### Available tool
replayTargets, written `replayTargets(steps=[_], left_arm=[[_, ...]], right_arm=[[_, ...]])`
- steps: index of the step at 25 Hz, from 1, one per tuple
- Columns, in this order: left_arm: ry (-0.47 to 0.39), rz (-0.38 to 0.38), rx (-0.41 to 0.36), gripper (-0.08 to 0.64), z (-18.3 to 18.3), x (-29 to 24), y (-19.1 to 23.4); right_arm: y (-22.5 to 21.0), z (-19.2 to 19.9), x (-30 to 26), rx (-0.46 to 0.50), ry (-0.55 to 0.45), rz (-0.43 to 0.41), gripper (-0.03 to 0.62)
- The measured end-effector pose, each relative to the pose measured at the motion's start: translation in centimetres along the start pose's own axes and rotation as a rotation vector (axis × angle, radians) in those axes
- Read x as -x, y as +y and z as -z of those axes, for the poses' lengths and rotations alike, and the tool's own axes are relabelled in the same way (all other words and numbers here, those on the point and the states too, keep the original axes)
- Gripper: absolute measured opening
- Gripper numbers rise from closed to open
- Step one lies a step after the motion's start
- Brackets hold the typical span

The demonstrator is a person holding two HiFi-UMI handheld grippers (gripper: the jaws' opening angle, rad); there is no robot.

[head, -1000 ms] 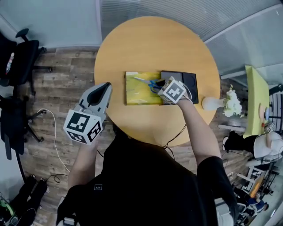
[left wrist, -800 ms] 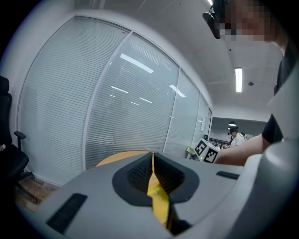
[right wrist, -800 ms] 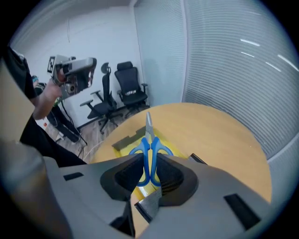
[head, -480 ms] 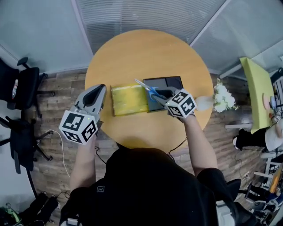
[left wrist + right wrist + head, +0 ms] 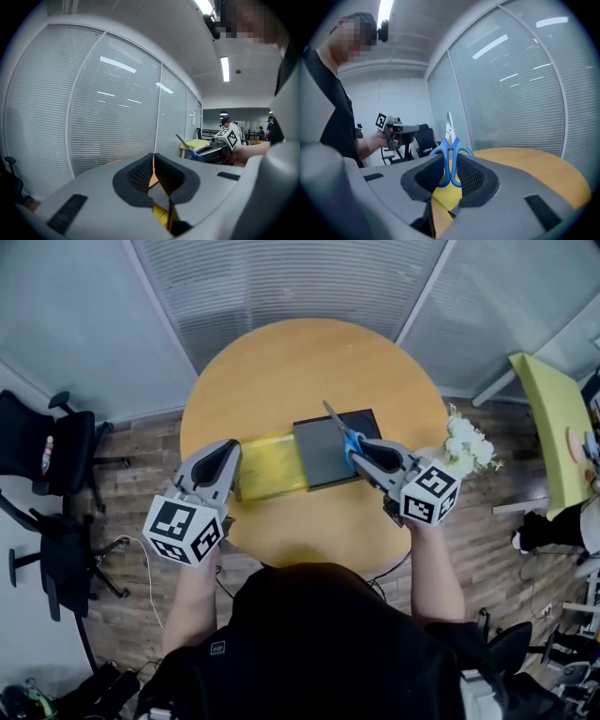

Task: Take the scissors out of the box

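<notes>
Round wooden table [image 5: 281,362] bearing the box in two parts, side by side. Yellow tray [image 5: 272,467] to the left, dark lid [image 5: 323,454] to the right (taken to be the lid, by judgement only).

Left gripper [image 5: 223,457] over the near left end of the tray. Jaws drawn together with only a sliver of light between the pads, nothing in them.

Right gripper [image 5: 361,454] clamped on the blue handles of the scissors [image 5: 349,439]. Pads pressing the two loops from either side, as confirmed in the right gripper view.

Scissors clear of the tray and off the table, above the right part of the lid. Long axis in line with the jaws, blades together and pointing away from the person. Already in the right claw, so nearer by far to the right hand. Well apart from the left gripper.

For the coming move, judged to need only bare table beyond the lid's edge, on the right or near side.

Lower parts of the loops sunk between the pads and unseen. Near left corner of the tray hidden under the left gripper. Height of the scissors above the lid not readable from the head view.
</notes>
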State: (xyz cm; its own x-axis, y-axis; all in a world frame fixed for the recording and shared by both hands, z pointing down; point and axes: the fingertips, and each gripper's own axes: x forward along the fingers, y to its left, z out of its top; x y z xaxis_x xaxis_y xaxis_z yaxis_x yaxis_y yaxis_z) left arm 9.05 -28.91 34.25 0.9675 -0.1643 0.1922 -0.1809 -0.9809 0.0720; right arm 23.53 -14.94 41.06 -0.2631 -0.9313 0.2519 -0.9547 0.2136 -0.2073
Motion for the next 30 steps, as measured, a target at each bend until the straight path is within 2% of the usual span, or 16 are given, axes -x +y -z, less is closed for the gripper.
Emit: replayTargets(steps=[6, 11, 17, 30], left_arm=[[0.000, 0.007, -0.028, 0.020, -0.7, 0.2, -1.3], [0.008, 0.015, -0.057, 0.020, -1.0, 0.6, -2.1], [0.000, 0.004, -0.066, 0.020, -1.5, 1.0, -2.0], [-0.006, -0.011, -0.051, 0.020, -1.2, 1.5, -1.9]], right_arm=[[1.7, -3.5, 3.9, -0.013, -0.192, -0.020, 0.100], [3.5, -5.8, 6.0, -0.004, -0.290, -0.043, 0.100], [4.1, -7.3, 7.1, 0.032, -0.314, -0.025, 0.100], [3.8, -7.7, 7.3, 0.032, -0.358, -0.004, 0.098]])
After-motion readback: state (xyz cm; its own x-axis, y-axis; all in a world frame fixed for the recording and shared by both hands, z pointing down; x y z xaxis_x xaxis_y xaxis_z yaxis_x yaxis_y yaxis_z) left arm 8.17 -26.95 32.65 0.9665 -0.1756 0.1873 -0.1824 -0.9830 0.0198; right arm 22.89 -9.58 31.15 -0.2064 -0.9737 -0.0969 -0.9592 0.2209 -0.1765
